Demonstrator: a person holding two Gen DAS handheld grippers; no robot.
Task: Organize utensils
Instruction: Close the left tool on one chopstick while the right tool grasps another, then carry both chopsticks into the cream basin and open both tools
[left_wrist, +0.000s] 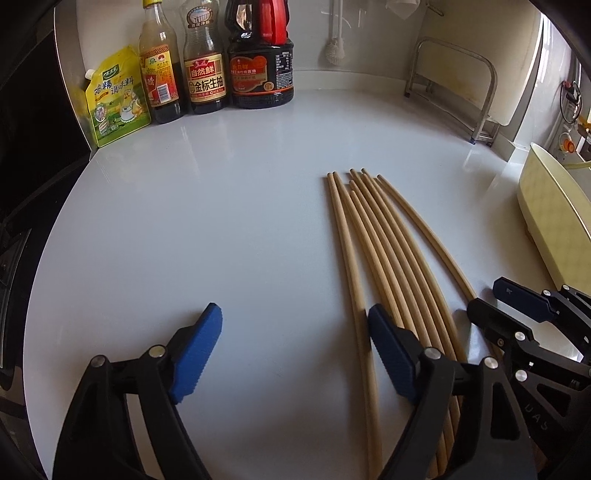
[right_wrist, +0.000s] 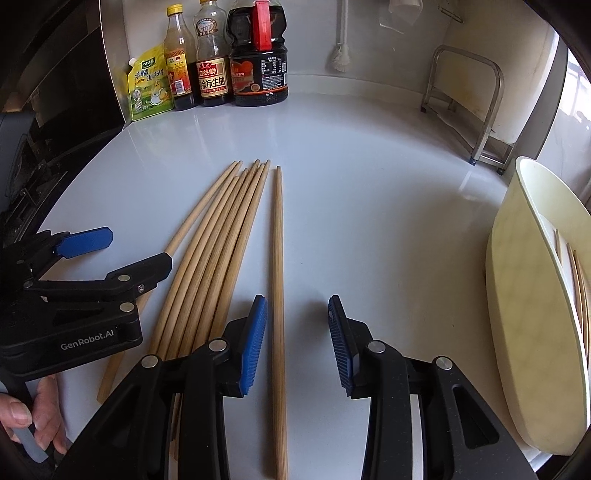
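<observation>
Straddling one chopstick, right gripper stood apart, untouching; left gripper gaped empty beside that chopstick's bundle; countertop.

**Materials and finish, both wrist views**

Bench: smooth, glossy white, mirrors the bottles.
Chopsticks: pale wood, matt, fine lengthwise grain; the single chopstick between the right gripper fingers shows it best.
Fingers: blue ridged pads, rubbery look, on matt black plastic links with bright metal pins; same on left gripper.
Holder right of the fingers: cream plastic, satin sheen.
Rack beyond: brushed metal.
Bottles: glossy, paper-like labels.
Pouch: shiny film.
</observation>
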